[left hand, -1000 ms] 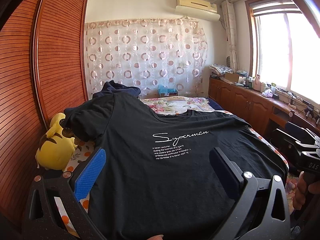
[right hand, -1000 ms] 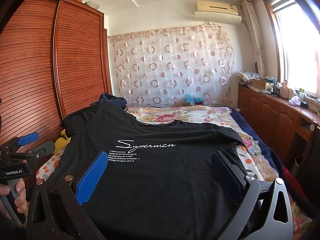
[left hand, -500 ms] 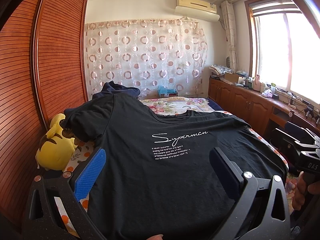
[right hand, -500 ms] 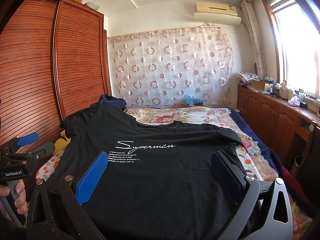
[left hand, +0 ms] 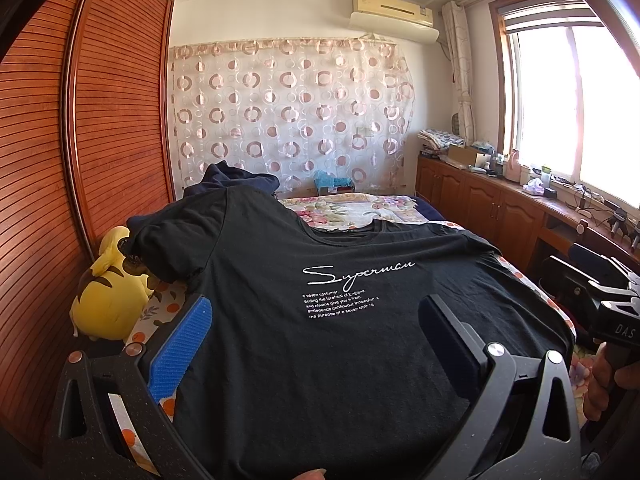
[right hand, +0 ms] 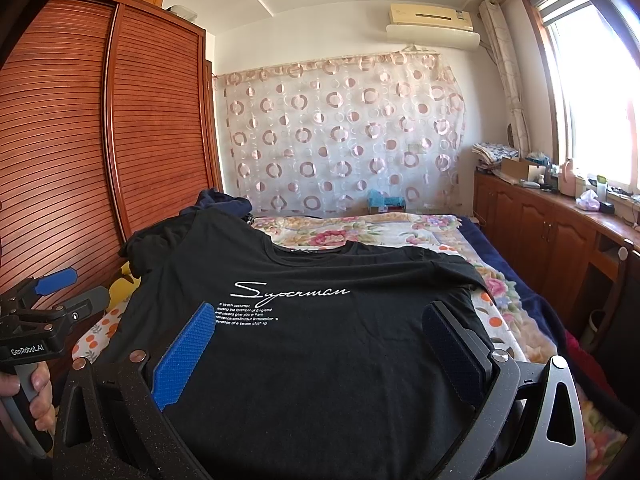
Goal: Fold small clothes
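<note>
Left wrist view: one black T-shirt [left hand: 328, 320] spread front-up on the bed [left hand: 352, 210], both grippers over its lower part.
Left gripper [left hand: 316, 336] and right gripper [right hand: 320, 340] each have jaws apart, holding nothing. One yellow plush toy [left hand: 110, 300] lies beside the shirt's sleeve against the wardrobe [left hand: 60, 152]. Floral bedding lies bare beyond the collar; the cabinet row [right hand: 560, 232] runs along the bed's right side.

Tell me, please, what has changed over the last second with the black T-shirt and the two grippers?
Nothing visibly changed. The black T-shirt lies spread on the bed, and the left gripper and right gripper stay open above it, gripping nothing.
</note>
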{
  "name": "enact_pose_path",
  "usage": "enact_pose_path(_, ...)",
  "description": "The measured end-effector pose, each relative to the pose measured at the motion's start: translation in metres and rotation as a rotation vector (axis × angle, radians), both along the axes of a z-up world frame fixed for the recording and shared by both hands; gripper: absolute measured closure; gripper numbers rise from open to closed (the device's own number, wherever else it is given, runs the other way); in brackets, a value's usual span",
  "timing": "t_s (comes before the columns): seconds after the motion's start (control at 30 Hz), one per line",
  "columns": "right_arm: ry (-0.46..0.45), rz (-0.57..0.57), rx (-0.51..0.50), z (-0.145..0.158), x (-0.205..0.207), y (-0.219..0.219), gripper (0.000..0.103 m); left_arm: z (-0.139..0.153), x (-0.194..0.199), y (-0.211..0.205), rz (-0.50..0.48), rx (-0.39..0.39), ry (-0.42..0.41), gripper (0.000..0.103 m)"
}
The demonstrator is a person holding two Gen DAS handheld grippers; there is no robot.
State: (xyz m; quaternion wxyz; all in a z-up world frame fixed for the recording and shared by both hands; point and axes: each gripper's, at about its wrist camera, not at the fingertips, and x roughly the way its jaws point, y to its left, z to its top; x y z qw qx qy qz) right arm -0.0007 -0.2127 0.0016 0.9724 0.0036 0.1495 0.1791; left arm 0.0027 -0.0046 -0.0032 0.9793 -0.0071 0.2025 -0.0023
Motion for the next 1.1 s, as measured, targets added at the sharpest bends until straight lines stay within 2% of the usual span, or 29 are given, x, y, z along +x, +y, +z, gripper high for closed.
enact_pose_path(1.1,-0.004,0.008,0.008,-0.0017,0.0033,-0.0001,0.000,-0.0009,0.0011,-0.0002,-0.006,-0.016,0.011,0.000)
